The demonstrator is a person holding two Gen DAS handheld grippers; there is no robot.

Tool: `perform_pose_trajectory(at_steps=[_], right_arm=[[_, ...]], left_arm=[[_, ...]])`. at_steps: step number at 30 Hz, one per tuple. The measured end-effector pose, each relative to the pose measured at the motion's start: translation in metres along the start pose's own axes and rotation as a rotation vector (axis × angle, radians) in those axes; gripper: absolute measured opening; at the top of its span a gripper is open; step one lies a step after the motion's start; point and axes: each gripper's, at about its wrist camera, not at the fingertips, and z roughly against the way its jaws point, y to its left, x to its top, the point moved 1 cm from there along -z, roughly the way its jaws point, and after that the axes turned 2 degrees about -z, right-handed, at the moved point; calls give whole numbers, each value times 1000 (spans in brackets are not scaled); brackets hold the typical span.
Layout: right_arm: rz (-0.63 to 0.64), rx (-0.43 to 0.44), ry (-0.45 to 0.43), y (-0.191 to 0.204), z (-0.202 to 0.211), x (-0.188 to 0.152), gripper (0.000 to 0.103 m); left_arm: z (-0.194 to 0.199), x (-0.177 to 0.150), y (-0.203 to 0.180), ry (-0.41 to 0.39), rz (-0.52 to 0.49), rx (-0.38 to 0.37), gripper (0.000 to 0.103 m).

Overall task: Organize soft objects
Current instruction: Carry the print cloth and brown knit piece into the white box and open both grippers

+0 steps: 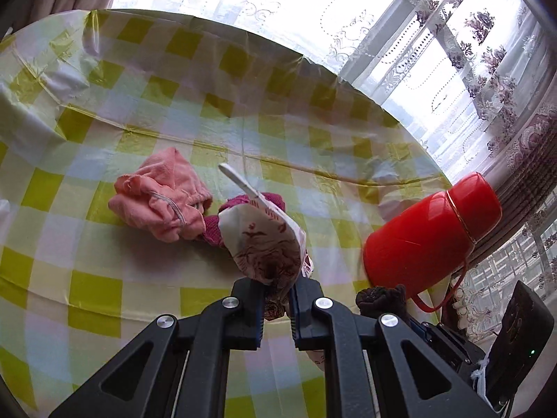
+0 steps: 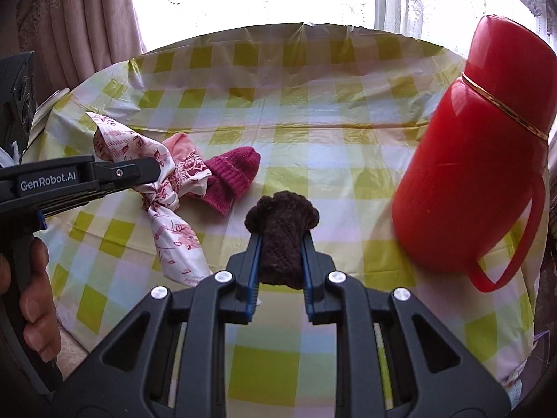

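Note:
My left gripper [image 1: 276, 291] is shut on a white cloth with a dark red print [image 1: 268, 240], which bunches up in front of its jaws. From the right wrist view that same gripper [image 2: 153, 170] comes in from the left, and the printed cloth [image 2: 174, 233] hangs from it above the table. My right gripper [image 2: 280, 254] is shut on a dark brown knitted piece [image 2: 282, 223], also seen at the left view's lower right [image 1: 381, 301]. A pink towel [image 1: 160, 202] and a magenta knitted hat [image 2: 233, 174] lie on the table beyond.
The table wears a yellow-green checked plastic cover [image 2: 313, 132]. A tall red thermos with a handle [image 2: 487, 160] stands at the right, close to the right gripper. Lace curtains [image 1: 452, 52] and a window lie behind the far table edge. A hand [image 2: 34, 299] grips the left tool.

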Motion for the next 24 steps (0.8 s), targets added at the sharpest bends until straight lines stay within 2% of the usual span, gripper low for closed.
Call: perform_pose_trajectory(at_steps=[8,16,24], right_arm=[[-84,-54,12,-51,60,-50,24],[-148,-163,21,-122,109,-101,24],[-268,-291,63,-204,155,-147,24]], left_arm=[[8,-66,-51,71,-48,-73,12],[15,-103,-122,110,-126,-191,12],[6,-152,-203,234,-248,-330,12]])
